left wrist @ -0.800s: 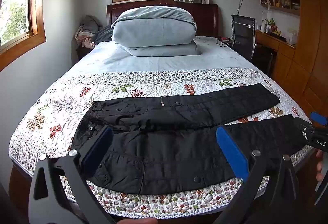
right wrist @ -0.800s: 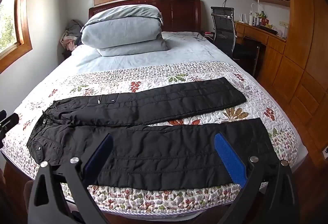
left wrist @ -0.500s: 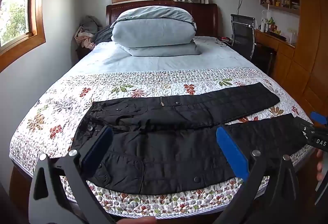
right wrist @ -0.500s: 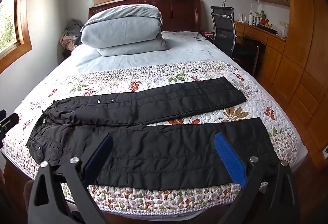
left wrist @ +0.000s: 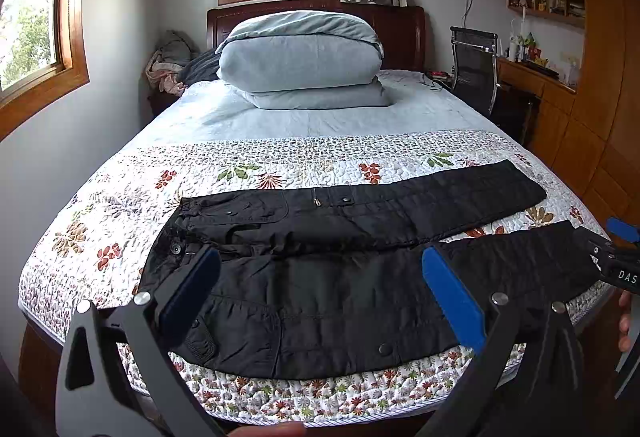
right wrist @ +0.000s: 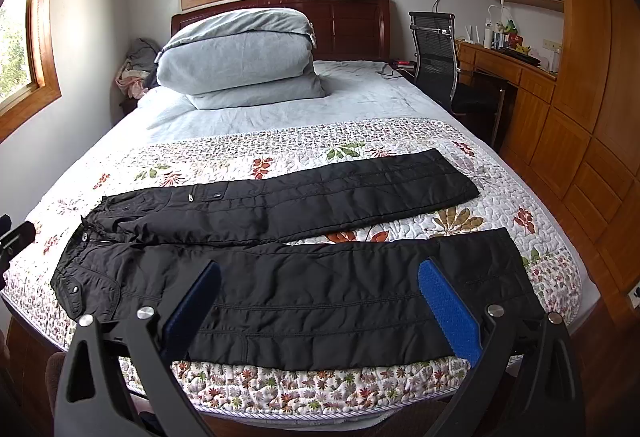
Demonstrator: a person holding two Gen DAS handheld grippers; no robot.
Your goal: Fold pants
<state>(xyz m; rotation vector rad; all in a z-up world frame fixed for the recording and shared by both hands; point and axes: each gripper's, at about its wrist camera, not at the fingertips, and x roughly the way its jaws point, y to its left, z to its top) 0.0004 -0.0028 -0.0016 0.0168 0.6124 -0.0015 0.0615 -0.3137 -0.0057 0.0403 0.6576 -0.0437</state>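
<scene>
Pants (left wrist: 340, 277) (one black pair) lie flat across the foot of the bed (left wrist: 280, 165), on its floral quilt, waistband toward the left edge, the two legs spread apart and running to the right. The near leg sits close to the quilt's front edge; the far leg angles away behind it, a strip of quilt showing between them.

Behind, on the pale blue sheet, one folded duvet (left wrist: 300, 53) rests on one pillow against the dark headboard. One mesh office chair (left wrist: 474, 65) stands at the bed's right side, beside a wooden desk (right wrist: 516, 69), with a heap of clothes (left wrist: 168, 65) at the far left corner. Two windows are in view.

Both claws hover above the near leg, touching nothing. The left gripper (left wrist: 320, 293) has its blue pads spread wide, holding nothing; the right gripper (right wrist: 318, 301) is likewise spread wide and empty. The right gripper's tip shows at the left view's right edge (left wrist: 616, 257)
</scene>
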